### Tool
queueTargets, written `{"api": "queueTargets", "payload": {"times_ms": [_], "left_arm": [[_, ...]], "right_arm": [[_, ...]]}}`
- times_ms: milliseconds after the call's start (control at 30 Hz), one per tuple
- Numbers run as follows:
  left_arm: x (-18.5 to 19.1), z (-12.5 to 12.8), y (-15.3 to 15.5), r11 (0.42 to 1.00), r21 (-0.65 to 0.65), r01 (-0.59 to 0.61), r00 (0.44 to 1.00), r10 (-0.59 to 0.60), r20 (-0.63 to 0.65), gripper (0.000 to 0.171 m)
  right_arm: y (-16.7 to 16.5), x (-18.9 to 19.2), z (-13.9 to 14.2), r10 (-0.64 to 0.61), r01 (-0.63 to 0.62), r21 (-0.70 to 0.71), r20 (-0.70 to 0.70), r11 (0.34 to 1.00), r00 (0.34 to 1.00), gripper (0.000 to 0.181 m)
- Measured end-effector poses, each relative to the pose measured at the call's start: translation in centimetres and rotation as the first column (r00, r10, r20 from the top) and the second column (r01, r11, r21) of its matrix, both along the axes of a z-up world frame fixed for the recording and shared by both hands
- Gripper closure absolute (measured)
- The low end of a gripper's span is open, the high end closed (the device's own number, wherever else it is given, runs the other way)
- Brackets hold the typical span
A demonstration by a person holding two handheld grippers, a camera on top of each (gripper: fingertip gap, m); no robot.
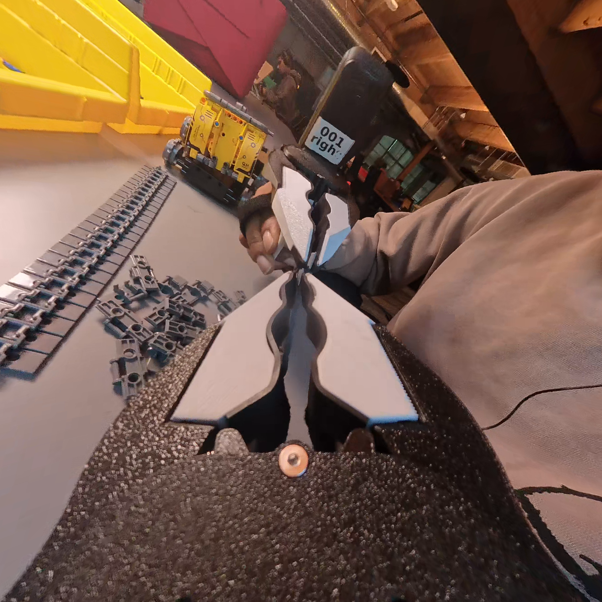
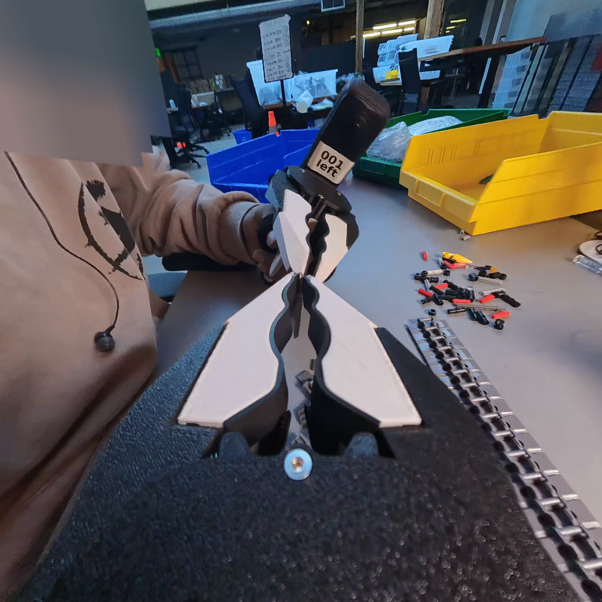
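Two grippers, left (image 1: 299, 280) and right (image 2: 300, 279), are being held tip to tip, both clenched on one thin grey piece (image 2: 298, 306); loose links (image 1: 153, 322) are lying left, unjoined.

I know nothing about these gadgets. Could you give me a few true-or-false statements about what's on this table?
1. The left gripper and right gripper meet tip to tip. True.
2. The long track strip sits inside a yellow bin. False: the track strip lies flat on the table.
3. A pile of loose grey links lies beside the strip. True.
4. The toy vehicle is blue. False: the toy vehicle is yellow and black.
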State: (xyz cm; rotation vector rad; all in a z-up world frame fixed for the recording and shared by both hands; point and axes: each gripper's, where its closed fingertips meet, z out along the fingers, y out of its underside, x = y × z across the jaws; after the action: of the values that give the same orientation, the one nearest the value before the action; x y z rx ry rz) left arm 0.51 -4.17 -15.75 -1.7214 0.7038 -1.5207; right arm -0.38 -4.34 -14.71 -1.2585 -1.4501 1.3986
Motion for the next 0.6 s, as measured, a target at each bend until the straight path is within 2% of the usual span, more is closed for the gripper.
{"api": "queueTargets", "payload": {"times_ms": [367, 400, 433, 467, 500, 533, 567, 600], "left_arm": [[0.3, -1.4, 0.3, 0.998, -0.06, -0.004, 0.999, 0.002, -0.033, 0.169], [-0.3, -2.2, 1.7, 0.994, -0.072, -0.084, 0.994, 0.079, -0.07, 0.17], [-0.6, -2.0, 2.3, 0.99, -0.116, -0.086, 0.996, 0.082, -0.044, 0.171], [-0.2, -1.7, 1.9, 0.994, -0.099, -0.055, 0.998, 0.051, -0.041, 0.171], [0.6, -1.8, 0.9, 0.999, -0.043, -0.022, 0.995, 0.018, -0.094, 0.17], [1.0, -1.9, 0.4, 1.0, -0.018, -0.015, 0.993, 0.012, -0.121, 0.169], [0.5, -2.0, 0.8, 0.999, -0.031, -0.045, 0.992, 0.041, -0.116, 0.169], [-0.3, -1.9, 1.7, 0.995, -0.064, -0.081, 0.993, 0.075, -0.094, 0.169]], "right_arm": [[-0.6, 0.4, -1.0, 0.012, -0.017, 0.133, 0.042, 0.991, 0.999, 0.181], [-3.2, 0.8, -0.3, 0.162, -0.162, 0.108, 0.0, 0.981, 0.987, 0.181], [-6.3, 0.3, -0.3, 0.27, -0.27, 0.094, 0.01, 0.958, 0.963, 0.181], [-6.9, -0.6, -2.5, 0.246, -0.264, 0.229, 0.103, 0.937, 0.964, 0.181], [-5.3, -0.7, -2.2, 0.179, -0.194, 0.257, 0.079, 0.947, 0.981, 0.181], [-3.2, -0.1, -0.4, 0.126, -0.127, 0.182, 0.017, 0.975, 0.992, 0.181], [-2.1, 0.5, 0.5, 0.103, -0.101, 0.159, -0.003, 0.982, 0.995, 0.181], [-2.3, 0.8, 0.8, 0.125, -0.122, 0.123, -0.012, 0.985, 0.992, 0.181]]}}
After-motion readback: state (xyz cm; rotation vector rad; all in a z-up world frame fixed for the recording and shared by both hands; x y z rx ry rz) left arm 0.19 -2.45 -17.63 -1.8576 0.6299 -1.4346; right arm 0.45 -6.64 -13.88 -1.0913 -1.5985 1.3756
